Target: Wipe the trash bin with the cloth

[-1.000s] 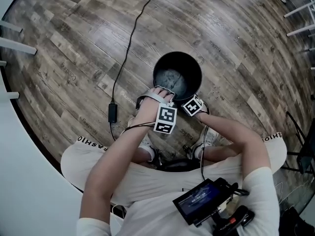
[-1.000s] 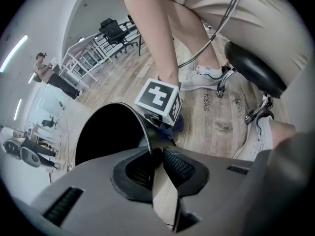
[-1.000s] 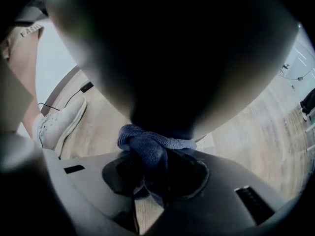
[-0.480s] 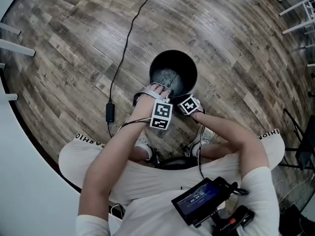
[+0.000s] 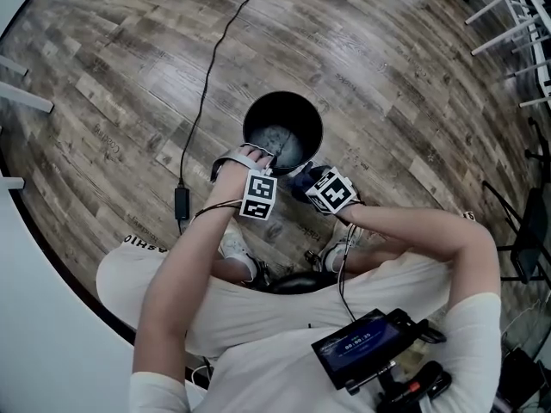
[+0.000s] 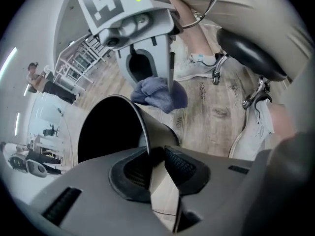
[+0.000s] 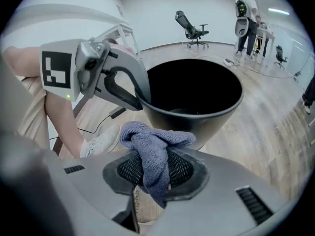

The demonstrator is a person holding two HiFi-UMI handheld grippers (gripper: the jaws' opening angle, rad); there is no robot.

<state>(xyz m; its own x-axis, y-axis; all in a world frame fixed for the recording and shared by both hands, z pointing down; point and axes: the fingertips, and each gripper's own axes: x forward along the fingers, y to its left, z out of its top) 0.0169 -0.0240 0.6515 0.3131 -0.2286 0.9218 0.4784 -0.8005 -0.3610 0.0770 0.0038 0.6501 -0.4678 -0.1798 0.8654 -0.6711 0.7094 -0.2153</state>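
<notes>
A black round trash bin [image 5: 282, 132] stands on the wood floor in front of the person's feet. My left gripper [image 5: 258, 155] sits over its near rim. In the left gripper view the thin rim [image 6: 146, 132] runs between the jaws of my left gripper [image 6: 156, 163]. These jaws have just been opening, and a dark gap shows beside the right pad. My right gripper [image 5: 301, 183] hangs just outside the near rim, shut on a blue-grey cloth [image 7: 152, 156]. The cloth [image 6: 160, 95] bunches above its pads.
A black cable with a power brick [image 5: 182, 200] lies on the floor left of the bin. The person's shoes [image 5: 232, 239] and a stool stand close behind it. Chair and table legs [image 5: 508, 7] are at the far right. People stand far off.
My right gripper has lifted up from the bin's rim with the cloth, which now shows outside the bin. The left gripper has stayed at the rim.
</notes>
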